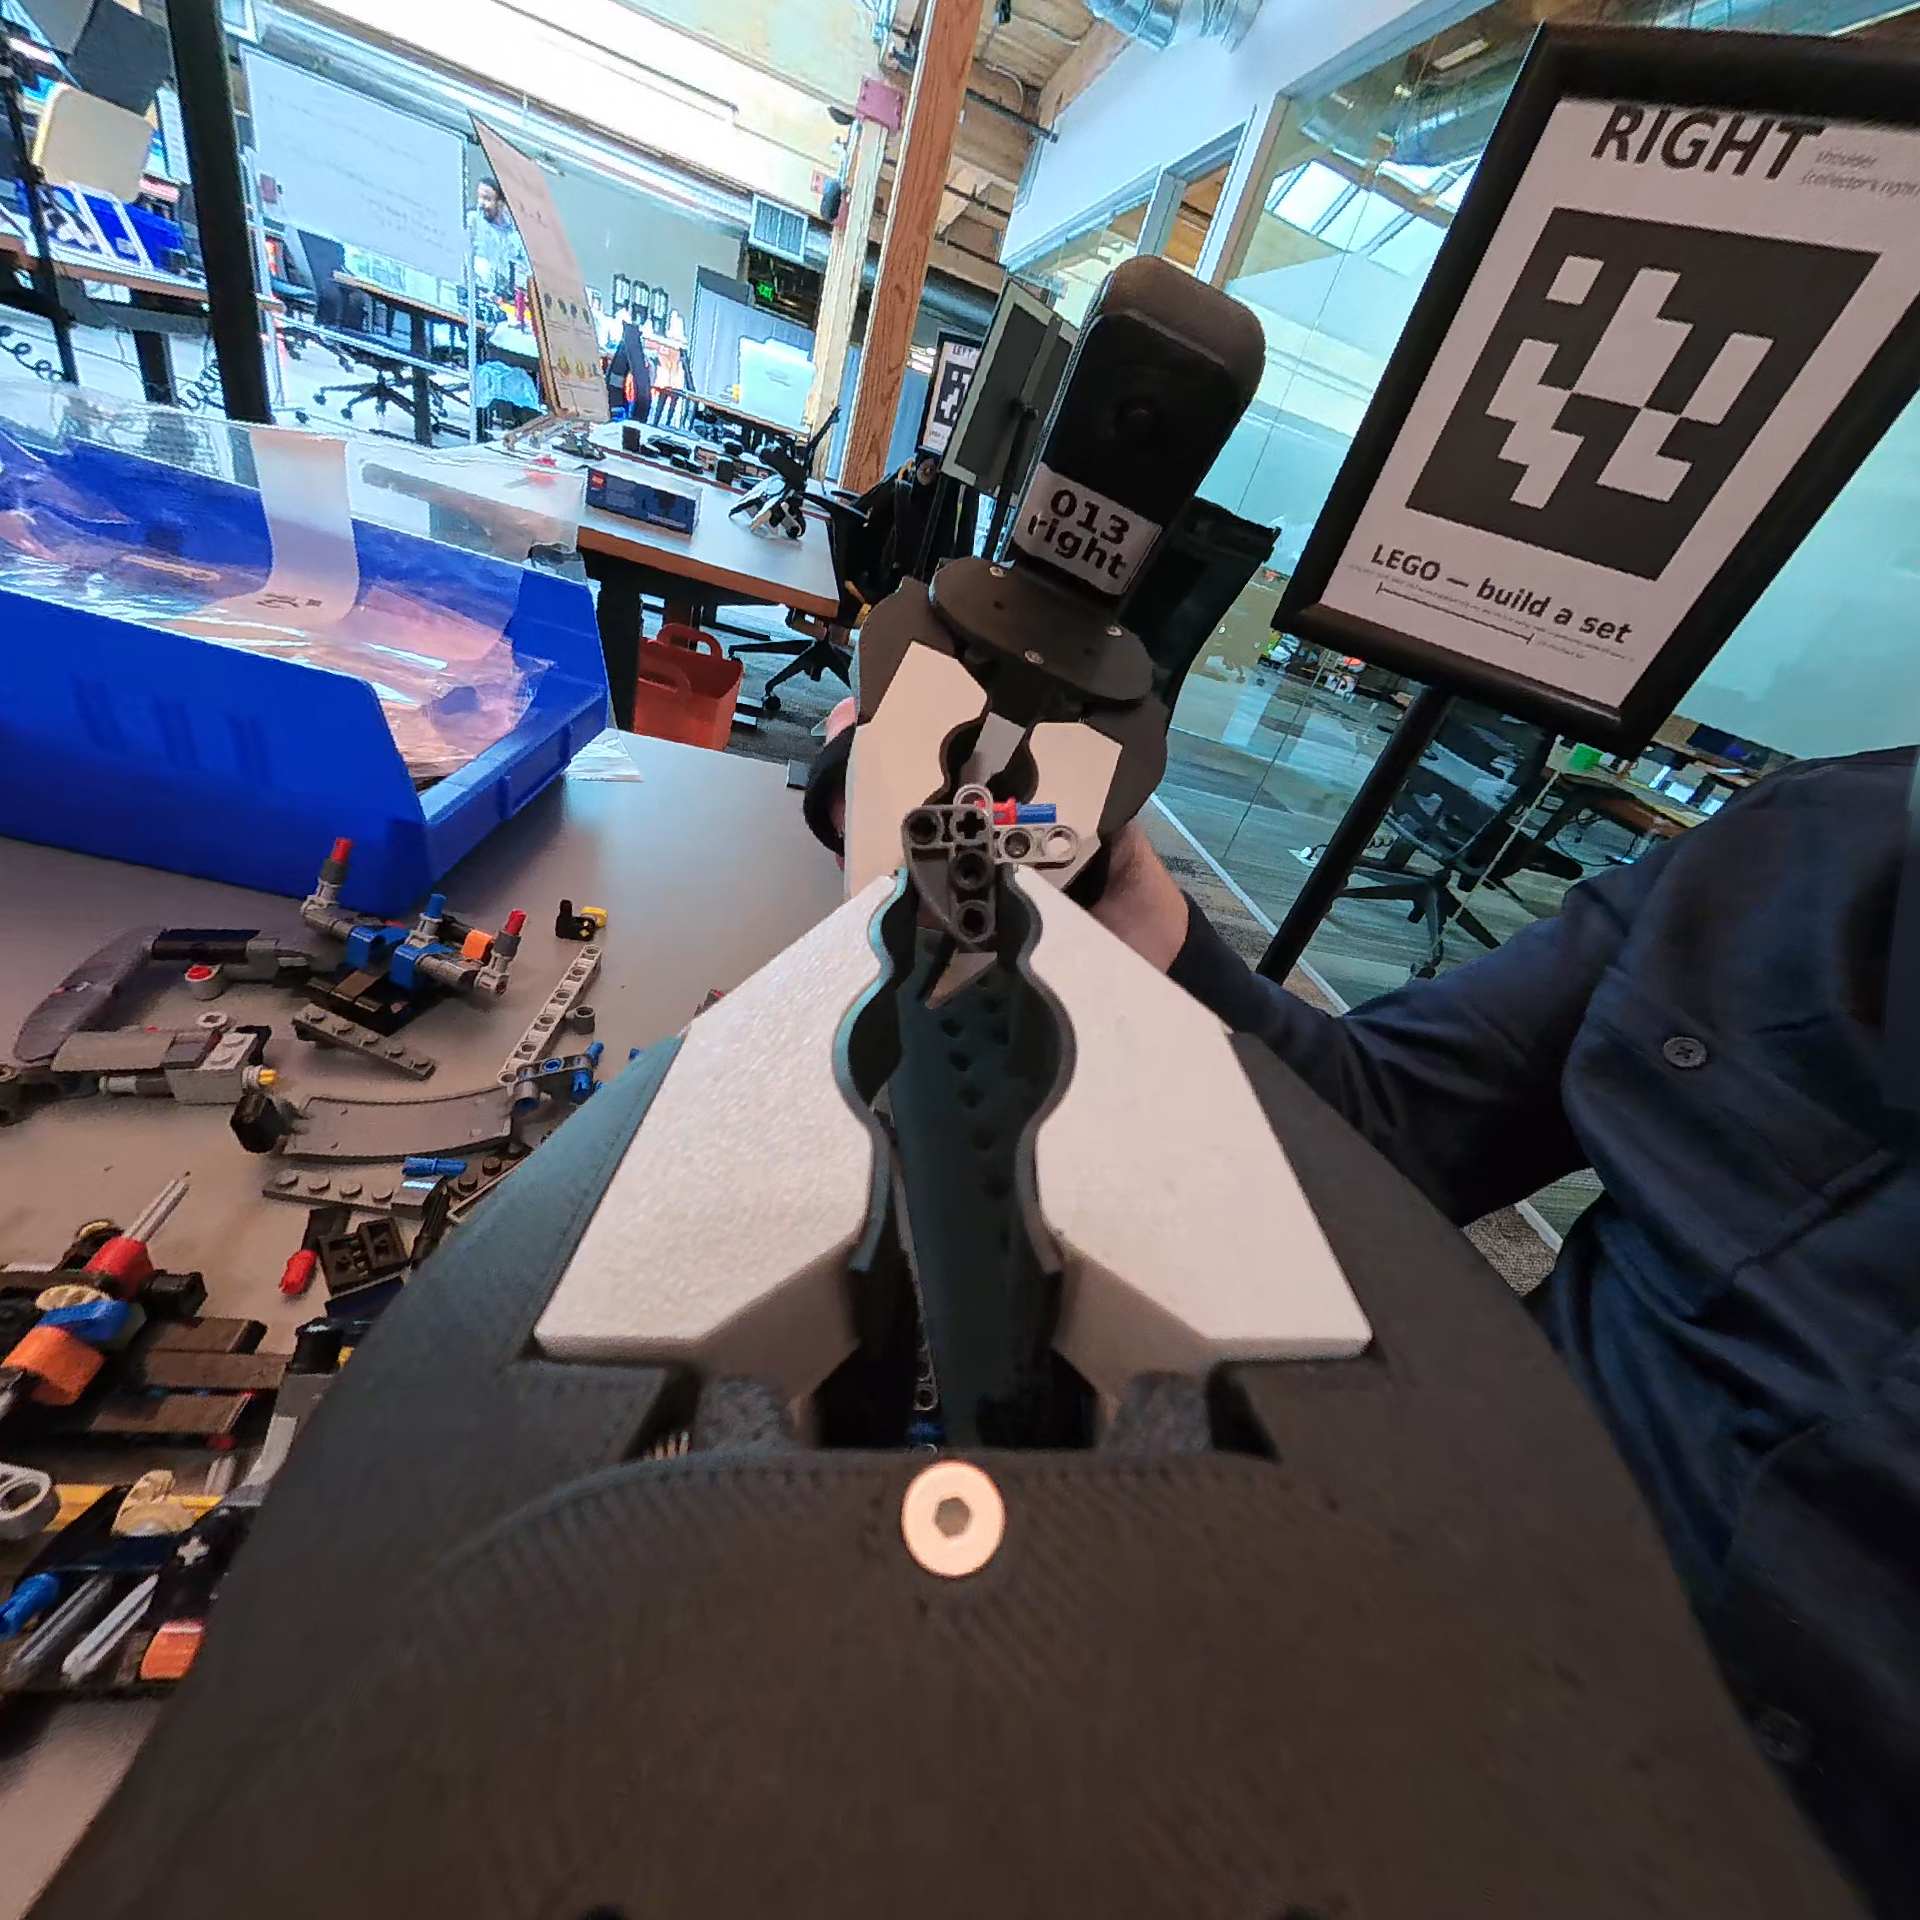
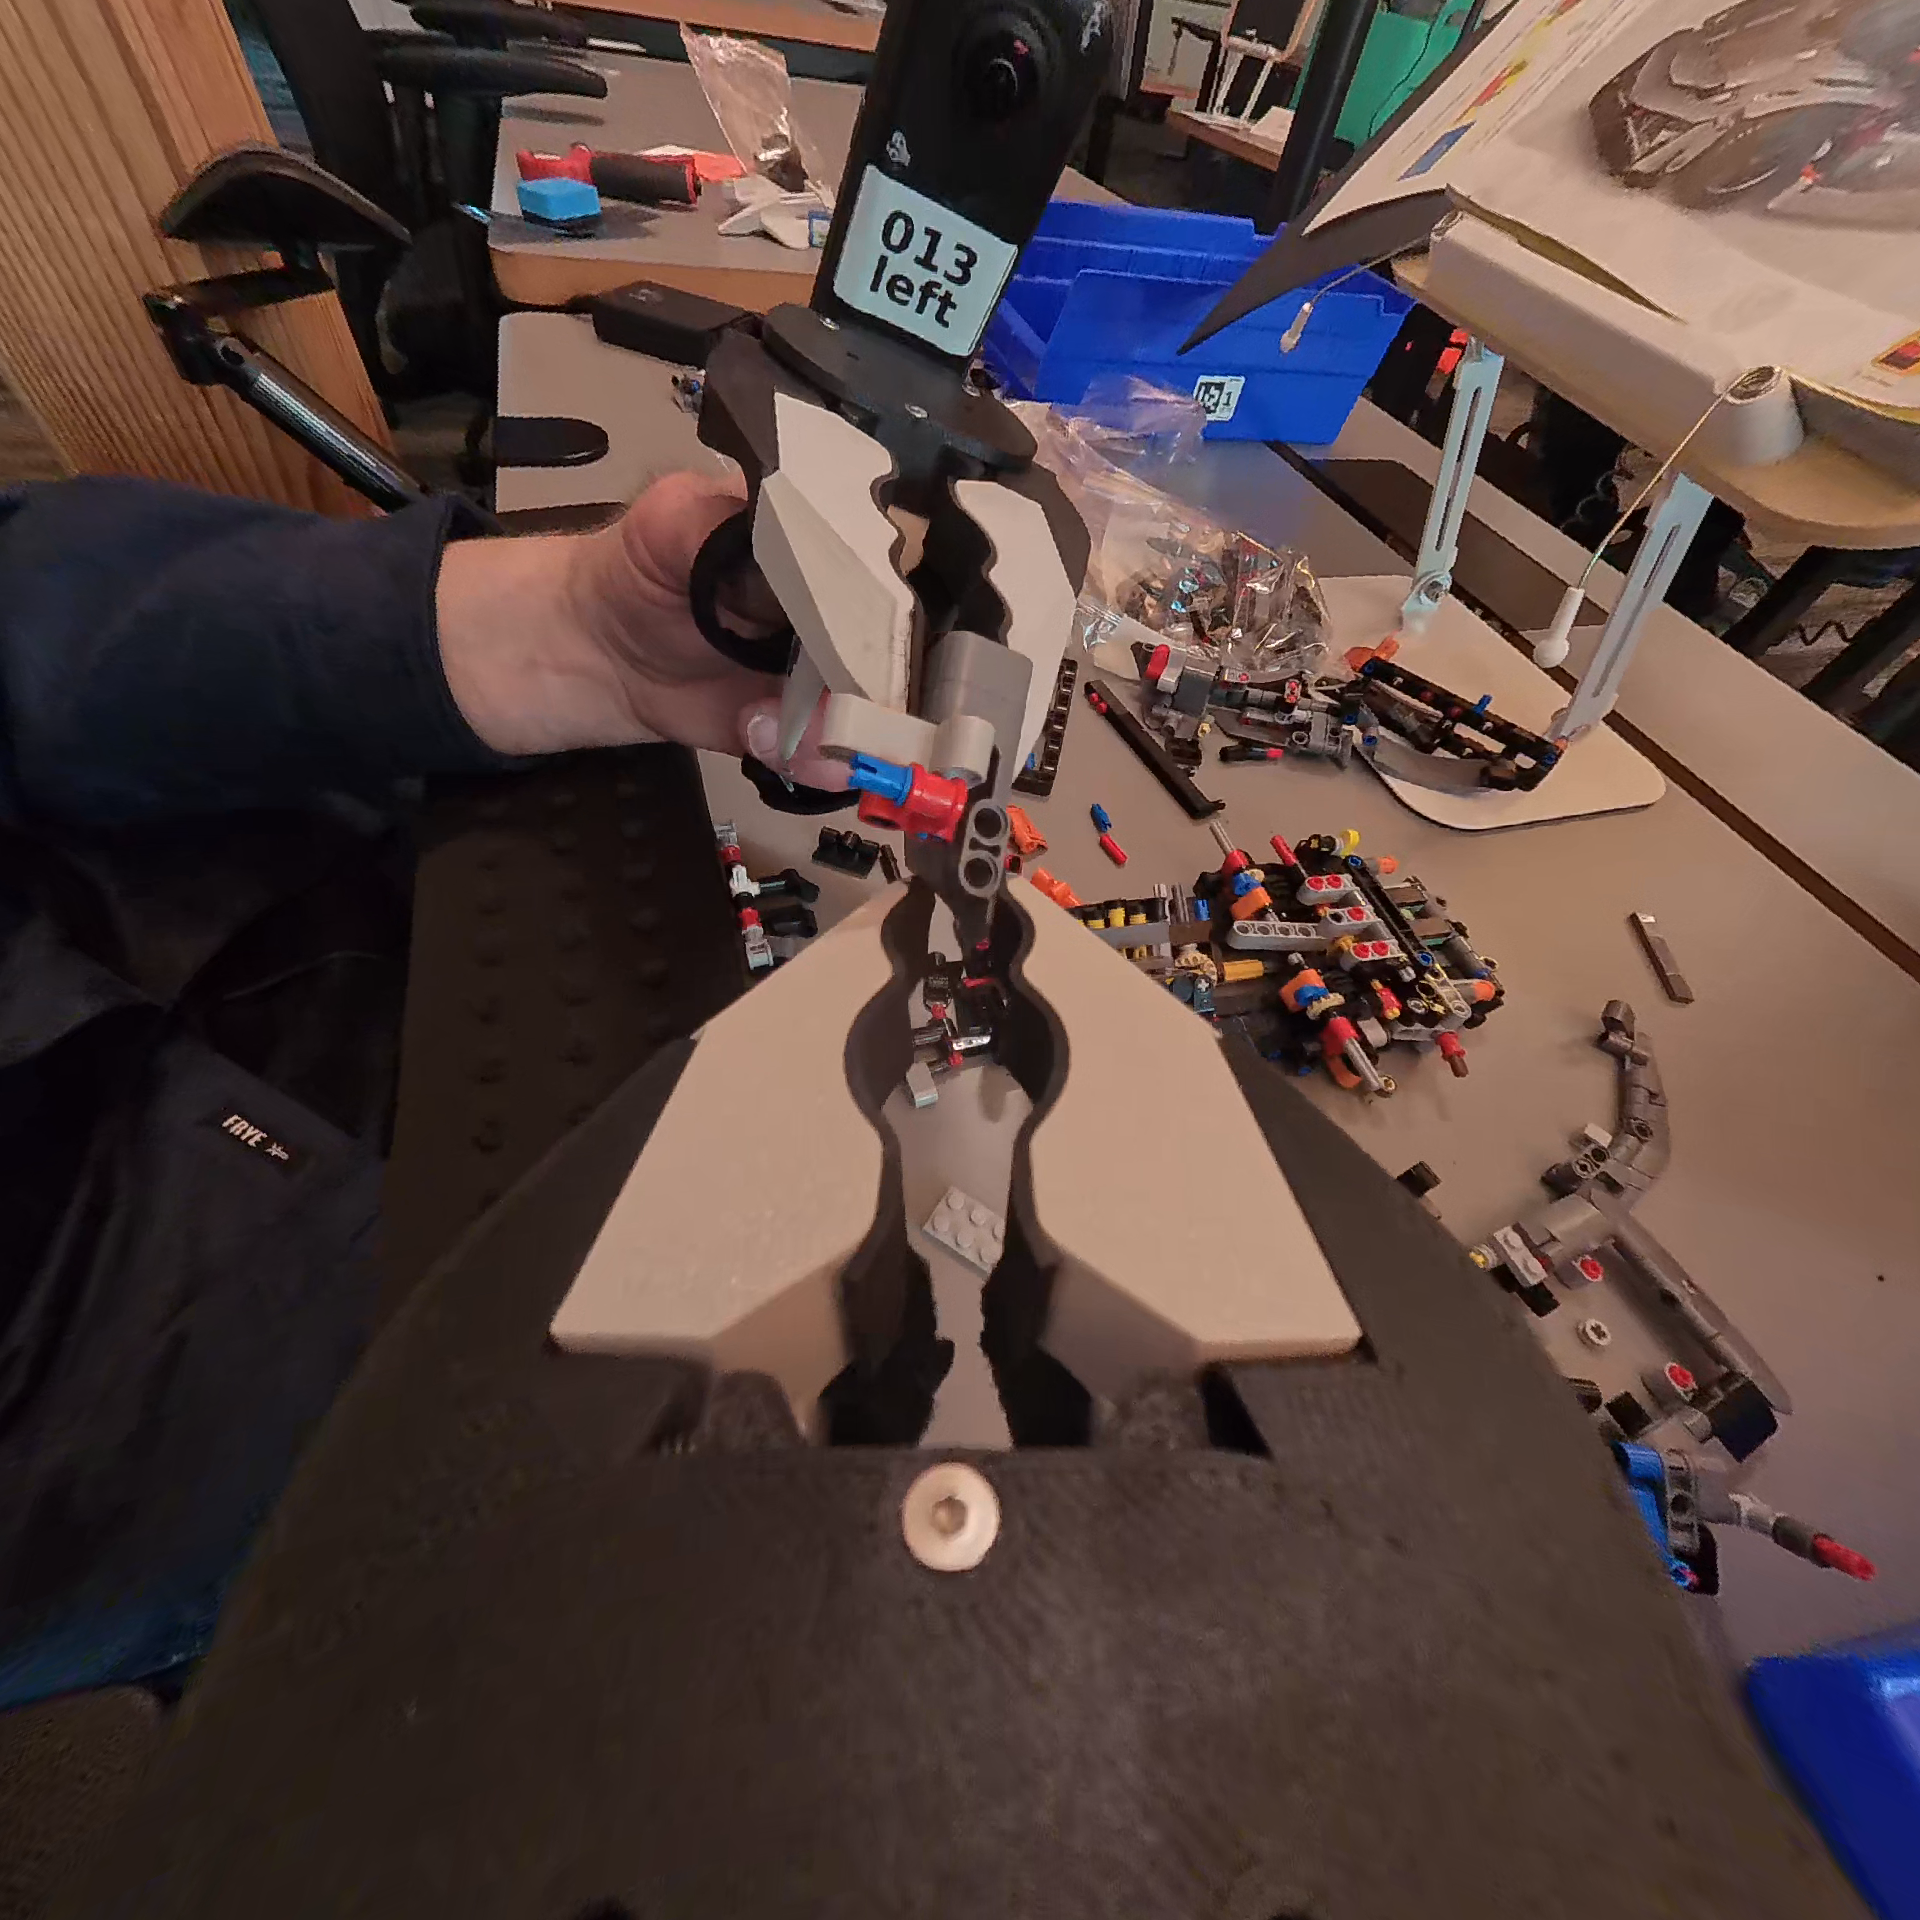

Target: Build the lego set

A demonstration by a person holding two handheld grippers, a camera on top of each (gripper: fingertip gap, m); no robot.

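My two grippers face each other tip to tip in the air above the table. My left gripper (image 1: pixel 956 902) is shut on a small grey Technic sub-assembly (image 1: pixel 956 857) with a light grey beam (image 2: pixel 883 727) and red and blue pins (image 2: pixel 920 798). It also shows in the right wrist view (image 2: pixel 925 717). My right gripper (image 2: pixel 961 902) is shut on a dark grey two-hole piece (image 2: pixel 982 840) that touches the sub-assembly at the red pin. It also shows in the left wrist view (image 1: pixel 987 800).
A partly built chassis (image 2: pixel 1340 966) and many loose parts (image 1: pixel 343 1039) lie on the grey table. A blue bin (image 1: pixel 260 717), a bag of parts (image 2: pixel 1216 592) and an instruction booklet on a stand (image 2: pixel 1662 166) stand behind. A framed sign (image 1: pixel 1621 384) stands on the right. The grippers are tip to tip, or close to it.
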